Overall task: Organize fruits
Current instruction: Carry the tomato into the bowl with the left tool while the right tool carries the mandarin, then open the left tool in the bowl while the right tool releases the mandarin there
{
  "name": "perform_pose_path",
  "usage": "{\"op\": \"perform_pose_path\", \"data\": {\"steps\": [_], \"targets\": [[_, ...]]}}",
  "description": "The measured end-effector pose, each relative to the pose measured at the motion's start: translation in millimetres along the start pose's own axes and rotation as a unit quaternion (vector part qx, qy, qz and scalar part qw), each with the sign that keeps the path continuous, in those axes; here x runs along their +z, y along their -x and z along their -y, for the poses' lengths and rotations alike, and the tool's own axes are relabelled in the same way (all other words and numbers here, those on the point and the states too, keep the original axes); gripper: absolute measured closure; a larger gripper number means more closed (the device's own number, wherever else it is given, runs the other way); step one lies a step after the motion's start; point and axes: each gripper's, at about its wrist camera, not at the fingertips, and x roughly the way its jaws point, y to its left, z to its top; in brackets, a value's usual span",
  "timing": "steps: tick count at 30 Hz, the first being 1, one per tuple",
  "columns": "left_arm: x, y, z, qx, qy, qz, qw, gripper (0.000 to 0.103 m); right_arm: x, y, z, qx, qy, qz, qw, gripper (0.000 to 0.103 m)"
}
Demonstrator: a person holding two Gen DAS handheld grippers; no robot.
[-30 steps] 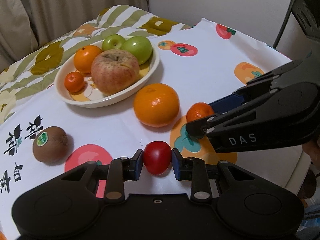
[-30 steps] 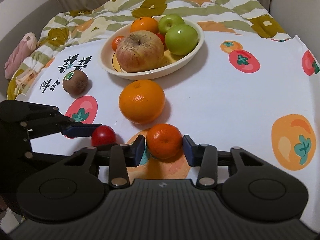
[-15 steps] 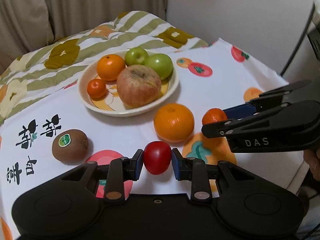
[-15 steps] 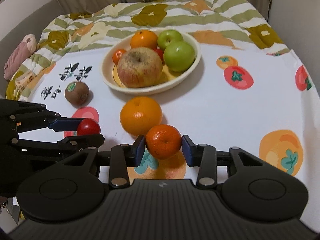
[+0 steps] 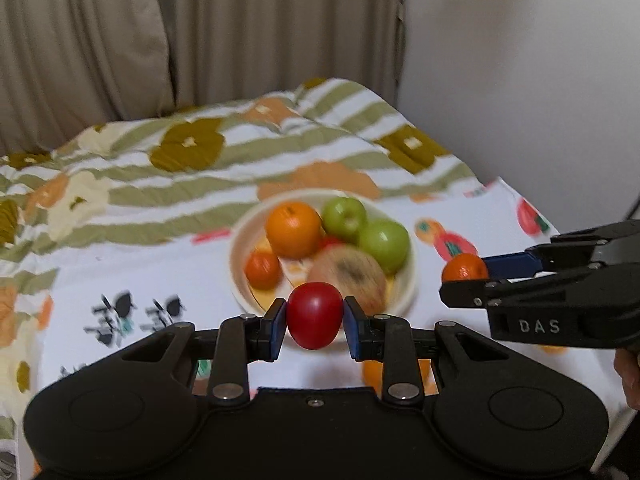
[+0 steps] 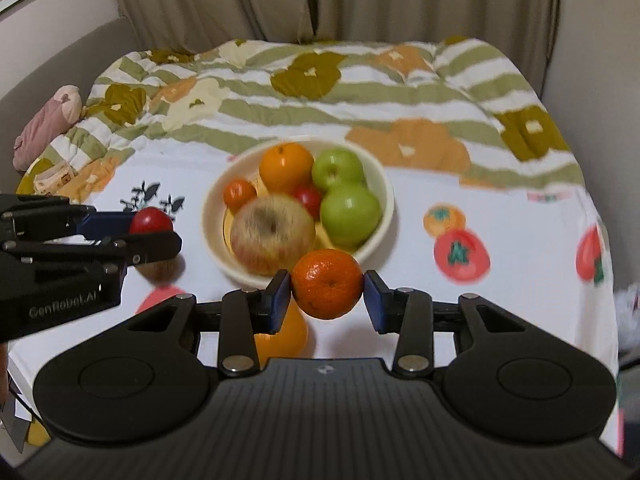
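Left wrist view: the left hand-held gripper (image 5: 315, 322) is clamped on a glossy red tomato (image 5: 315, 315), lifted off the desk (image 5: 168, 276). The tomato hides part of the big apple (image 5: 352, 276) in the blurred bowl (image 5: 408, 292) just beyond. An orange (image 5: 374, 374) shows only in slivers behind the fingers. To the right, the right hand-held gripper (image 5: 466, 280) holds a mandarin (image 5: 464, 268), half covered by its lower finger.

Right wrist view: the right hand-held gripper (image 6: 327, 290) pinches the dimpled mandarin (image 6: 327, 283) ahead of the bowl (image 6: 384, 184). The orange (image 6: 282, 340) below is mostly hidden. A kiwi (image 6: 158, 270) peeks from beneath the left hand-held gripper (image 6: 154, 228).
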Motion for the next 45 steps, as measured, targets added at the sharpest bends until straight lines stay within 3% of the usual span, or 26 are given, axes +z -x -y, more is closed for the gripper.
{"op": "perform_pose_path", "data": {"steps": [7,14,30,31,34,35,45], "targets": [[25,-19,-11,0.044,0.004,0.003,0.9990,0.070,42,-14,0,0.021,0.044,0.026,0.998,0.048],[32,-54,-19,0.072,0.015,-0.024,0.9970,0.070,74,-49,-2,0.047,0.075,0.024,0.996,0.048],[26,-103,-27,0.088,0.089,-0.078,0.9891,0.068,91,-114,-1,0.087,0.092,-0.017,0.992,0.048],[26,-103,-27,0.085,0.095,-0.078,0.9889,0.060,91,-115,0,0.088,0.092,-0.019,0.992,0.048],[28,-95,-27,0.099,0.098,-0.063,0.9882,0.011,93,-116,2,0.091,0.092,-0.021,0.991,0.048],[28,-89,-26,0.109,0.096,-0.054,0.9879,0.003,93,-116,3,0.092,0.093,-0.021,0.991,0.048],[14,-55,-38,0.131,0.128,-0.036,0.9825,0.003,93,-117,-2,0.109,0.086,-0.030,0.990,0.048]]}}
